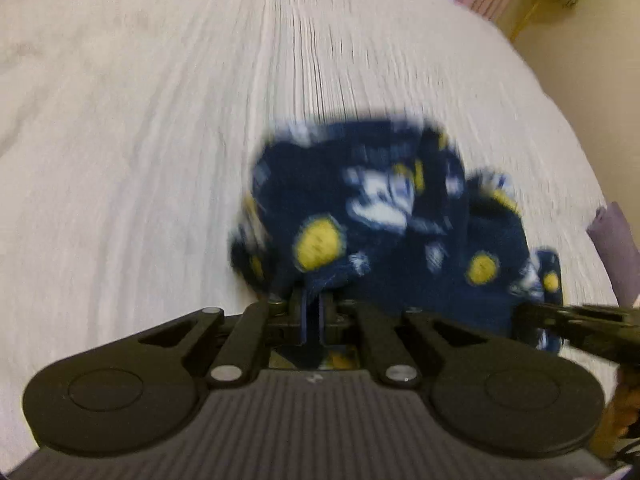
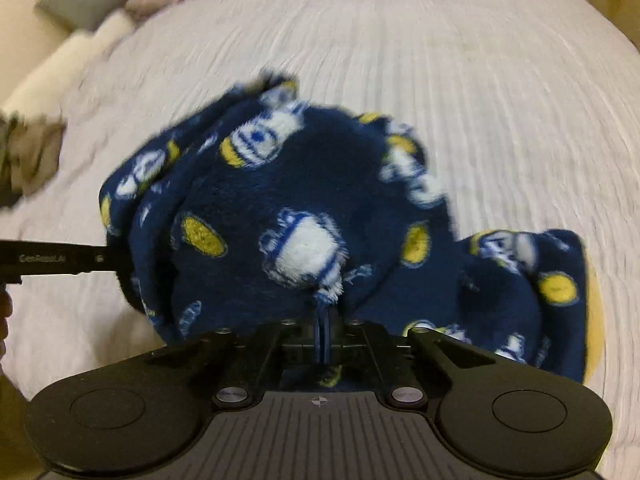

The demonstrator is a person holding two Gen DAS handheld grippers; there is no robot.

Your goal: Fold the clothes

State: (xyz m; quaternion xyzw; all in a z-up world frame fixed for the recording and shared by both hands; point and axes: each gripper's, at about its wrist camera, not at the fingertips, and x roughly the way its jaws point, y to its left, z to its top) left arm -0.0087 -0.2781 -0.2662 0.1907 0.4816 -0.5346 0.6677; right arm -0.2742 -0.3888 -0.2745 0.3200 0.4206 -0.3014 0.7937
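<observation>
Between my left gripper (image 1: 311,312) fingers and right gripper (image 2: 325,320) fingers: navy fleece garment (image 2: 280,200), both clamped tight. I'd lift evenly w/ both, spread over bed (image 2: 480,100) before folding.

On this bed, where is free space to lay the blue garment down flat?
The white ribbed bedspread is bare left of and beyond the navy fleece garment with yellow dots. It is crowded near the grey-brown cloth pile and the pillows at the bed's far left.
</observation>
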